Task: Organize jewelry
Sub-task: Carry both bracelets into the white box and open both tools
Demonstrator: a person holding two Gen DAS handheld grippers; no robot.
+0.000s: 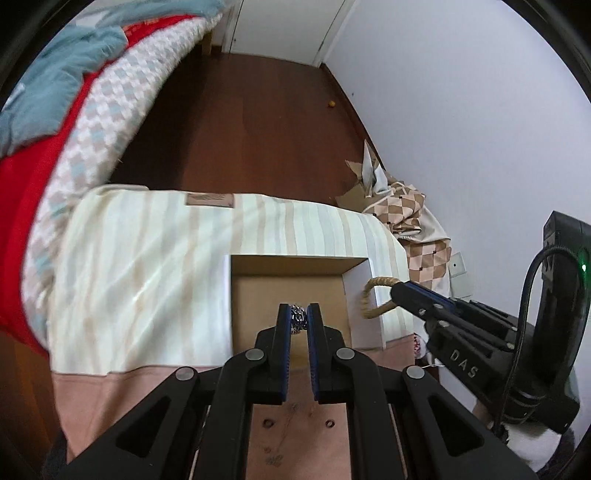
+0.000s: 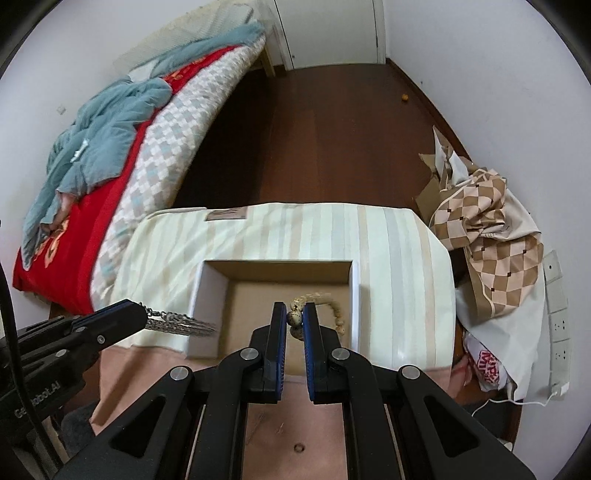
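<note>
Silver chain bracelet [image 1: 298, 318] pinched in your left gripper [image 1: 299, 325], beaded bracelet [image 2: 295, 317] clamped in your right gripper [image 2: 295, 323], both above the open cardboard box [image 2: 225, 275]; lower well inside its walls before releasing.

Your left wrist camera rides just behind the left hand-held gripper [image 1: 299, 319] and looks steeply down along its fingers, close above the open cardboard box [image 1: 288, 291] on the striped cloth [image 1: 147, 266]. Your right wrist camera does the same from behind the right hand-held gripper [image 2: 295, 319], a little to the right. Both views share the box, the striped cloth, the bed [image 2: 122, 177] at the left, the dark wood floor [image 2: 332, 147] and the far door [image 2: 332, 33]. Each camera catches the other hand-held gripper at its frame edge
</note>
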